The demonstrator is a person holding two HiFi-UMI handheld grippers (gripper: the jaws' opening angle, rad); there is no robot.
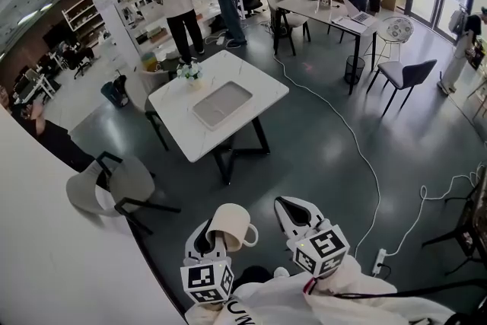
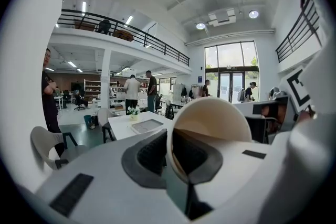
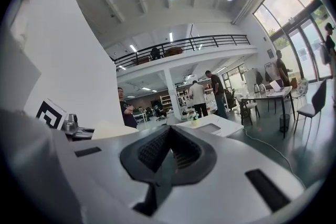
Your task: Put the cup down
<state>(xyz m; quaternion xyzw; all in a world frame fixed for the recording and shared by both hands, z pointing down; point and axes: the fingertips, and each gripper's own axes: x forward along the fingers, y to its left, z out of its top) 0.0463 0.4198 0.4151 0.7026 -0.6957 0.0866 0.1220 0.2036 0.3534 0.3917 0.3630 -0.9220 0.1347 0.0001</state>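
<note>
- Cup (image 1: pixel 232 227): cream, with a handle, off the floor and lying tilted, mouth toward the holder. It is well short of the white table (image 1: pixel 247 76), on the holder's side of it, and rests on no surface.
- Left gripper (image 1: pixel 213 237): jaws pinched on the cup's wall at the rim, one pad inside the mouth and one outside, as the left gripper view shows.
- Right gripper (image 1: pixel 294 209): just beside the cup, on the same near side of the table. Its jaws are pressed together with nothing between them, and it takes no part in the hold.
- White table: the nearest surface ahead. It carries a grey tray (image 1: pixel 222 104) at its middle and a small flower pot (image 1: pixel 189 72) at its far left corner. The near edge and right side are bare.
- Chair (image 1: pixel 114 185): left of the table's near corner, clear of the straight approach.
- Task status: the cup is in hand and carried, so the pick-up counts as done. Left to do, by judgement: close the gap to the table, lower the cup onto a bare part, open the left jaws and withdraw.
</note>
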